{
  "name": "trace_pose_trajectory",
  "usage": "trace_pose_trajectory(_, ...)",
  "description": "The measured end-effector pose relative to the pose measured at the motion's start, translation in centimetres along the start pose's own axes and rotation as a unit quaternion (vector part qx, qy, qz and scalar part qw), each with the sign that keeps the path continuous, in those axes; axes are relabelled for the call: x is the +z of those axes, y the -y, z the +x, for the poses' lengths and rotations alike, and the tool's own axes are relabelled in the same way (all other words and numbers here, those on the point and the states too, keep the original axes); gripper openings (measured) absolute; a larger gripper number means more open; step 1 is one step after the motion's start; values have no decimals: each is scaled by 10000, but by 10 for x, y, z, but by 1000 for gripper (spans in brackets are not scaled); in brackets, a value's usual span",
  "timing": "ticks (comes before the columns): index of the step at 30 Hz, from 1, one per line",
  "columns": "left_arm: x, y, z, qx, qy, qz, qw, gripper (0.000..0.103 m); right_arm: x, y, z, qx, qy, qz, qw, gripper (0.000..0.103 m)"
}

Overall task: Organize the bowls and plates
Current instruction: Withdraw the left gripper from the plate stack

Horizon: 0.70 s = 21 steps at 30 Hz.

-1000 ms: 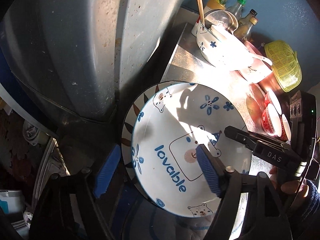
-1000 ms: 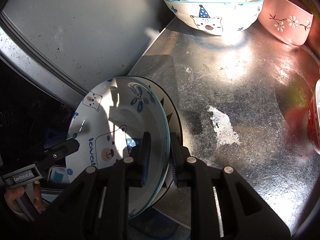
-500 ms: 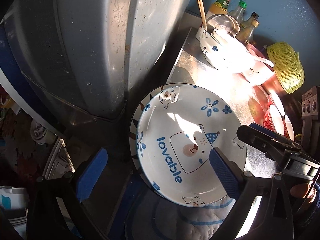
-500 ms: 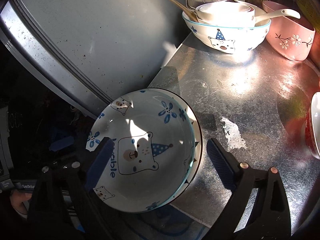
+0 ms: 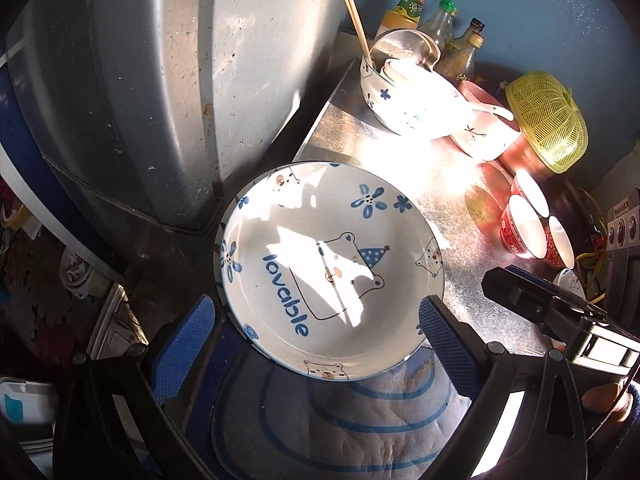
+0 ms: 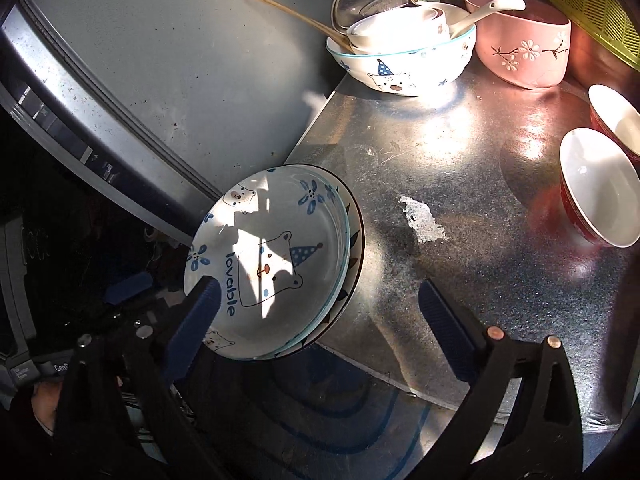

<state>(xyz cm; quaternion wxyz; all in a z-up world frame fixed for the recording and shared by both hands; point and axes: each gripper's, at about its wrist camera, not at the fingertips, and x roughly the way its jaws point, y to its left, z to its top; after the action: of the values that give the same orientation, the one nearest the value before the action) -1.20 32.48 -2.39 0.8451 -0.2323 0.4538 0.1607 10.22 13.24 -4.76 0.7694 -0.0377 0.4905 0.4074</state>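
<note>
A white bear plate with "lovable" in blue (image 5: 332, 264) lies stacked on a second plate at the near left corner of the metal counter (image 5: 452, 216) and overhangs its edge. It also shows in the right wrist view (image 6: 268, 264), with the lower plate's rim (image 6: 356, 248) under it. My left gripper (image 5: 316, 356) is open and empty, pulled back in front of the plate. My right gripper (image 6: 324, 332) is open and empty, just in front of the stack.
A grey appliance wall (image 5: 180, 80) stands left of the counter. At the back are a bear bowl with smaller bowls, chopsticks and a spoon (image 6: 400, 56), a pink bowl (image 6: 524, 52), bottles (image 5: 444, 28) and a green basket (image 5: 548, 120). Red bowls (image 6: 596, 188) sit right.
My right gripper let go of the plate rim and opened wide. Both grippers drew back from the stack, which stays on the counter corner.
</note>
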Motion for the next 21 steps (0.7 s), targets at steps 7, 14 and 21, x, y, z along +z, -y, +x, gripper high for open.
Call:
trace_pose_trajectory(7,-18,38,-12,-100,110,149,9998,103,-21,13,-35,-124,167,228,9995,100)
trace_pose_trajectory(14,-41,68,-18,-280,97,266,9992,103,-44,32,-66,-303,263,431,9983,101)
trace_pose_trajectory(21,-59,99,-22,-460,26,490,9977,103,-68,50,-95,-476,383,592,9964,101)
